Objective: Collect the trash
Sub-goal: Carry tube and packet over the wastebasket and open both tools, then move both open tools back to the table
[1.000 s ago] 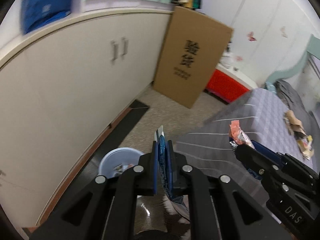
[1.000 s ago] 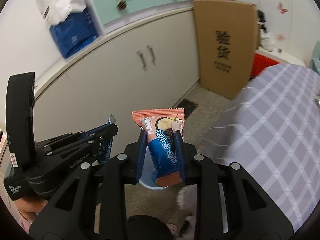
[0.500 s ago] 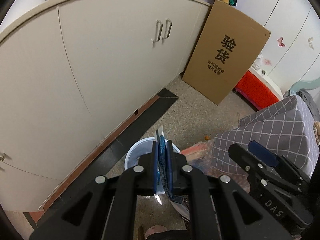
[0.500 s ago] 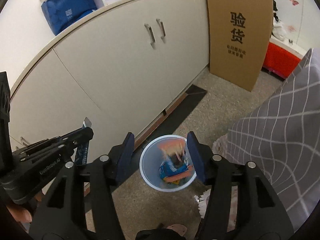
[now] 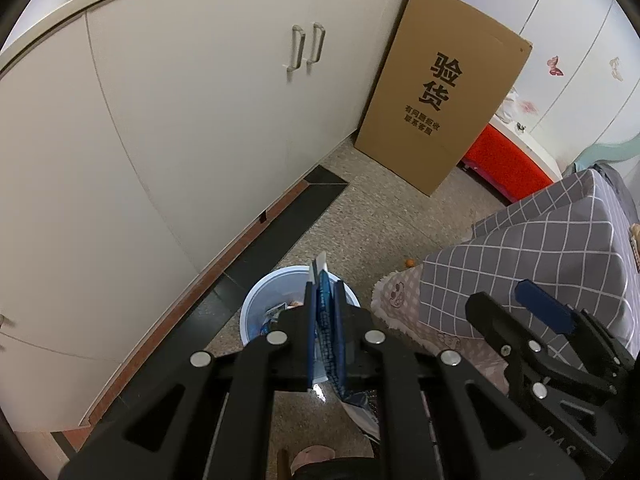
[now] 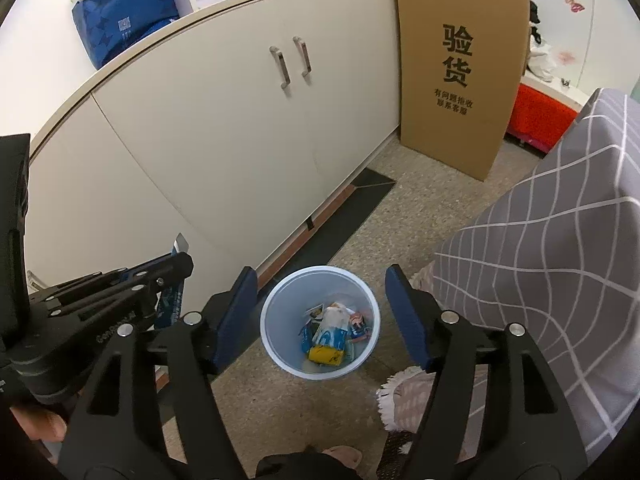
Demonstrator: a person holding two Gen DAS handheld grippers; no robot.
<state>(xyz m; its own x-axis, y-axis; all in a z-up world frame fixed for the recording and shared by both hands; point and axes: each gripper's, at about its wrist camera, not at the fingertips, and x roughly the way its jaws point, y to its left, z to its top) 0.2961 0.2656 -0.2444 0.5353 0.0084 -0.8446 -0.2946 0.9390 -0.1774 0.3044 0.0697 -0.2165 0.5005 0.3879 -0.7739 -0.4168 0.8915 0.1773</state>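
While the right gripper [image 6: 320, 300] hangs over the white bin [image 6: 280, 344] with its jaws opening and nothing between them, a small heap of wrappers [image 6: 332, 332] sits at the bottom of that bin, so part of the pickup looks sorted. Blue, yellow and white packets are all piled in there together.

The left gripper [image 5: 323, 320] isn't done though. Its jaws are clamped tight on a flat blue wrapper [image 5: 325, 308], standing on edge between the pads with a white corner poking out the far end. In the left wrist view that wrapper lines up right over the near rim of the bin, so it looks about ready to let go, though how high above the rim it sits is hard to judge.

As for what's left: that blue wrapper needs dropping in. More trash may remain on the bed with the grey checked cover [image 6: 560, 240] to the right, but only the cover's draped side shows, so no telling. The floor [image 6: 400, 208] near the bin looks mostly clean, bar a tiny orange speck [image 5: 409, 263] by the bed corner.
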